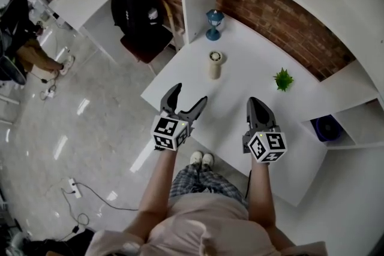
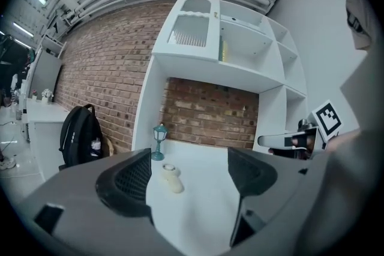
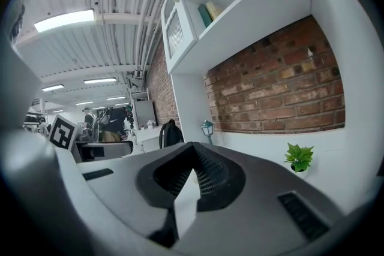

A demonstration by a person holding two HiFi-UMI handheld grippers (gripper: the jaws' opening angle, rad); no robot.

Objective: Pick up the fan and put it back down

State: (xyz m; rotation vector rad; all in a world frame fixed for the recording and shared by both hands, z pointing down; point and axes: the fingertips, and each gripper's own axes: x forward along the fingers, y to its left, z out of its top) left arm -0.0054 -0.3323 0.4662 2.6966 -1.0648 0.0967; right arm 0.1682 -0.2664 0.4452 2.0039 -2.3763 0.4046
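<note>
Left tongs (image 1: 189,95) spread, empty; right tongs (image 1: 255,102) pressed together, empty. Small cream cylindrical fan (image 1: 215,64) stands upright on white surface (image 1: 252,78), ahead. I'd straddle its body squarely, close gently.

Fan (image 1: 215,64) stands on the table (image 1: 240,90); seemingly a lantern (image 1: 213,24) behind it, plant (image 1: 282,79) rightward.

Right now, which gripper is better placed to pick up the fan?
Left. The left gripper has its fingers apart, and its own view shows the fan on the table straight ahead between them. The right gripper has its fingers together, so it would need to open first.
</note>
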